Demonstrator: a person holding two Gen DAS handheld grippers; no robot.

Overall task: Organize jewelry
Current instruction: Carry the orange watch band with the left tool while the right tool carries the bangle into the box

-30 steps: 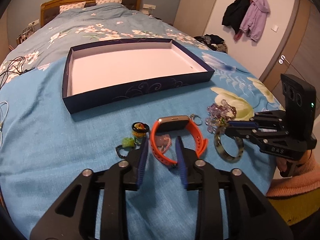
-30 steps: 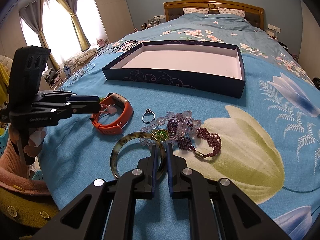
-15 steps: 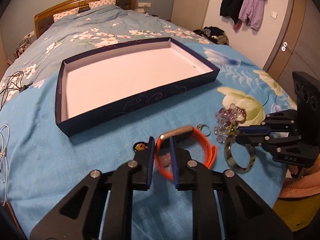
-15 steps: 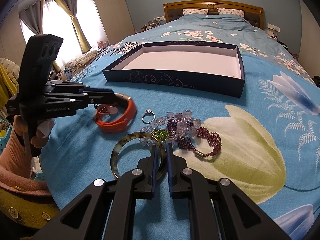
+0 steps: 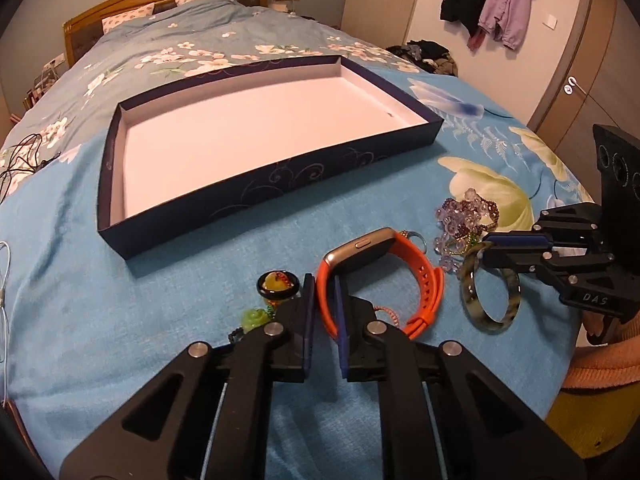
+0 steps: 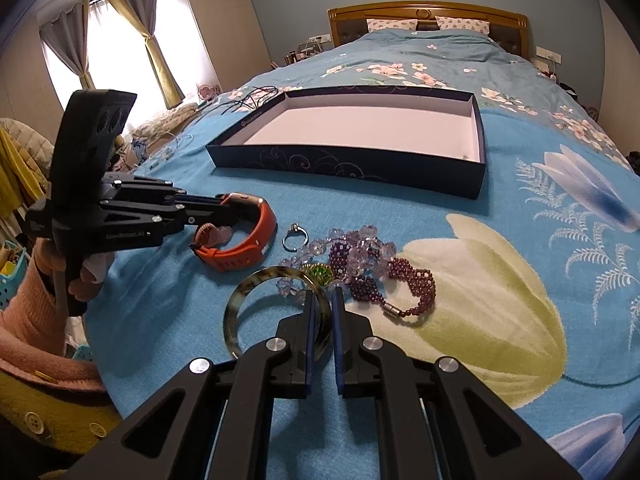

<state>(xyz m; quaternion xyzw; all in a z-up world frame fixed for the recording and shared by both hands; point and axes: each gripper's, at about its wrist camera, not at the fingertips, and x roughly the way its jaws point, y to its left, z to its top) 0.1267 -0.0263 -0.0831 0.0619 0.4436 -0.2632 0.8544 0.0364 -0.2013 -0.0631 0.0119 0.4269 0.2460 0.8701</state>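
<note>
Jewelry lies in a loose cluster on the blue floral bedspread (image 6: 500, 208), near the bed's foot edge, in front of a shallow dark-blue box (image 5: 256, 196) with a pale interior. Orange smartwatch (image 5: 380, 276): left gripper (image 5: 323, 308) has its 2 jaws narrowed onto the strap's near side, 1 blue pad either side of the band; in the right wrist view the watch (image 6: 240, 236) looks raised off the cloth at the left gripper (image 6: 224, 208) tips. Tortoiseshell bangle (image 6: 276, 312): right gripper (image 6: 321, 320) jaws narrow, clamped on the rim's near right arc; seen from the left wrist view, the right gripper (image 5: 490, 248) meets the bangle (image 5: 490, 288) at its upper edge. Just beyond the bangle: clear and purple bead strands (image 6: 360, 256) in a heap, a small green beaded piece (image 6: 318, 272), a silver ring (image 6: 295, 236) between beads and watch. Left of the left gripper's fingers: a black-rimmed yellow ring (image 5: 278, 284) and a green bead charm (image 5: 256, 318), partly hidden. Box sits well apart from the cluster.
</note>
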